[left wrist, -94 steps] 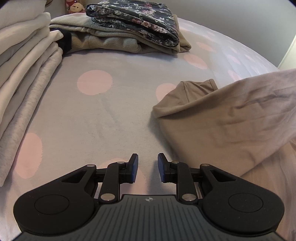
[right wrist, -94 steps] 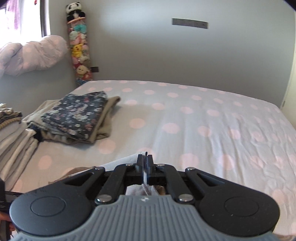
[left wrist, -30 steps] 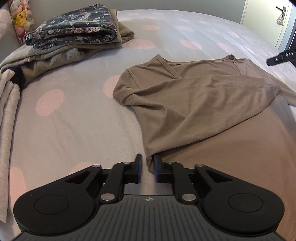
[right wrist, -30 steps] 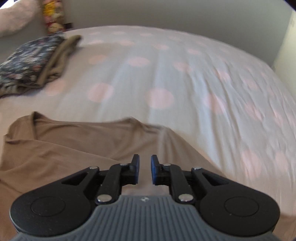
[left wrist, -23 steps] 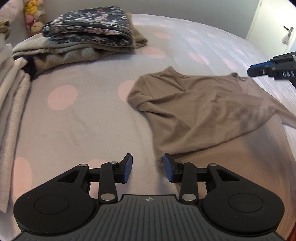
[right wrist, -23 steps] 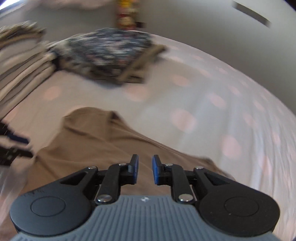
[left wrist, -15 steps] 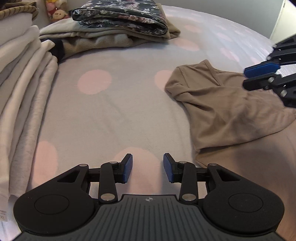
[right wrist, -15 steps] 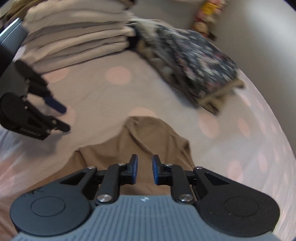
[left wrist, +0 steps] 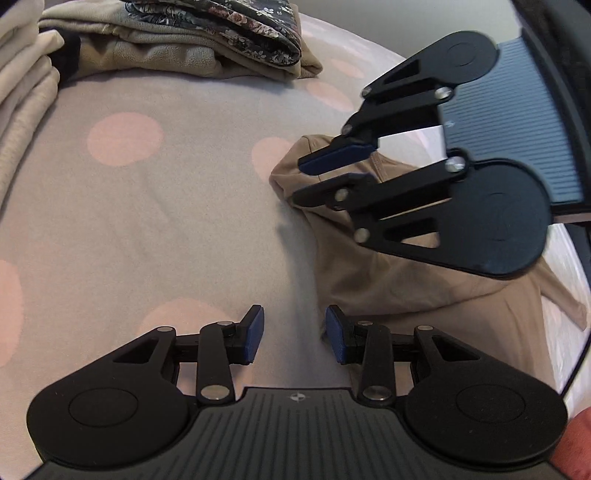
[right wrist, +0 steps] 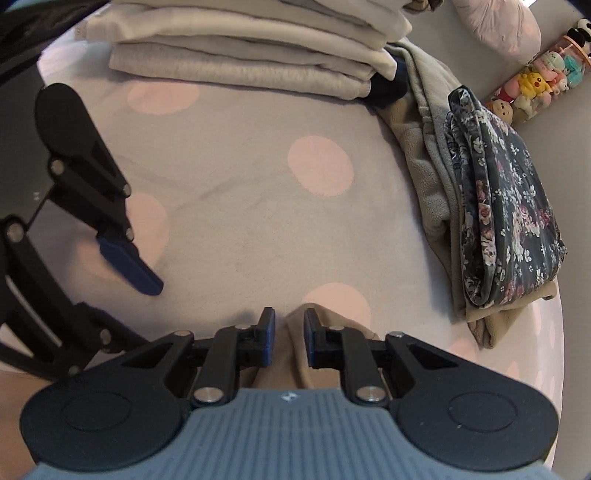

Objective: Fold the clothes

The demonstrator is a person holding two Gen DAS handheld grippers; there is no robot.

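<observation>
A bed (left wrist: 155,206) filled most of both views, covered in a pale grey sheet scattered with large soft-pink dots. Soft, even daylight lay across it, with only faint creases and shallow shadows in the fabric. Beyond the far edge of the bed, in the right wrist view, a plain grey wall (right wrist: 569,107) rose behind it. Against that wall stood a clear tube of small plush toys (right wrist: 532,83), in yellow, pink and teal. A pale pink cushion (right wrist: 498,26) rested near the top corner.
</observation>
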